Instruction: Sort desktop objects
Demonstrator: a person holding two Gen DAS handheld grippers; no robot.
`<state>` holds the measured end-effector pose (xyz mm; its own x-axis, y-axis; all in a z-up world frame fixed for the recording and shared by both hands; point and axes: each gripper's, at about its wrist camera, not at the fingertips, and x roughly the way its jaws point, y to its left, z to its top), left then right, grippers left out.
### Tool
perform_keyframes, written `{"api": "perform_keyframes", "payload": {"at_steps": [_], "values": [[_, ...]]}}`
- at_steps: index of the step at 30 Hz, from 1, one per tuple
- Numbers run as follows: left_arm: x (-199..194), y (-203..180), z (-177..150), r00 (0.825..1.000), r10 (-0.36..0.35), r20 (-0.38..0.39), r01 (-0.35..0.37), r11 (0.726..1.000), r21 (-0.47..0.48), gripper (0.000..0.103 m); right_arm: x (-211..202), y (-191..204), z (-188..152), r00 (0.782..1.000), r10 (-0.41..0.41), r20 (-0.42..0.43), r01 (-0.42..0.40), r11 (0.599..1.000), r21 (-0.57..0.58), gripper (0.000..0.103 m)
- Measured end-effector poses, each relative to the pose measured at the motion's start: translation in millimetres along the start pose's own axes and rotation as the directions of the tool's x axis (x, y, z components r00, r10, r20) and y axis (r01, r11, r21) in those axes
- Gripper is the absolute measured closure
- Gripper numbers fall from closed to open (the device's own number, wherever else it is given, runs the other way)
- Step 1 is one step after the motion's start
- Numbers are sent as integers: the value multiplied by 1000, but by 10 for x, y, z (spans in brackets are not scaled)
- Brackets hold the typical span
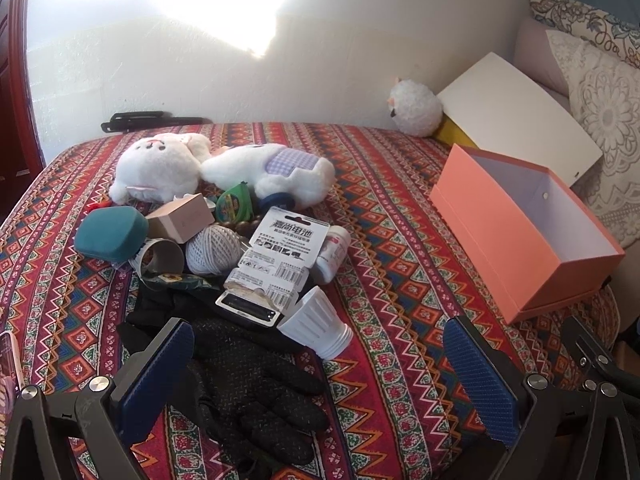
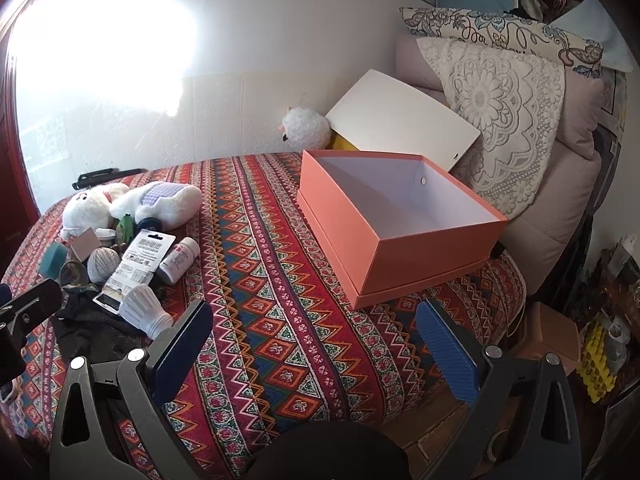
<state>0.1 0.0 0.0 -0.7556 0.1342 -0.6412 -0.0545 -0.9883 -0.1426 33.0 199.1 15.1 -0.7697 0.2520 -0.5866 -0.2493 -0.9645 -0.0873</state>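
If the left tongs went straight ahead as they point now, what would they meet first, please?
Probably the white ribbed lamp base, just ahead between the open left tongs, with the battery pack behind it; depth is uncertain.

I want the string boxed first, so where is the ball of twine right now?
The ball of twine sits inside the clutter pile left of the orange box, wedged between the cardboard tube and the battery pack.

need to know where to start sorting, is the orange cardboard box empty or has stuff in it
Empty. The orange cardboard box is open-topped, and only its bare white floor and walls show in the right wrist view.
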Motion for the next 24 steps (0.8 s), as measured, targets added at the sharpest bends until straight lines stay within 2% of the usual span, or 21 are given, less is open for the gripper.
{"api": "perform_keyframes", "payload": {"at_steps": [21,22,24], "values": [[7,21,-31,1000,-3,7,4,1000,-8,0,36,23,-14,1000,-2,-9,2,1000,1,0],[2,25,-36,999,-19,29,19,1000,-22,0,38,25,-15,1000,-1,-10,1,1000,0,0],[-13,49,-62,988,-87,131,98,992,-83,0,40,30,-21,1000,-1,-11,1,1000,-2,0]]}}
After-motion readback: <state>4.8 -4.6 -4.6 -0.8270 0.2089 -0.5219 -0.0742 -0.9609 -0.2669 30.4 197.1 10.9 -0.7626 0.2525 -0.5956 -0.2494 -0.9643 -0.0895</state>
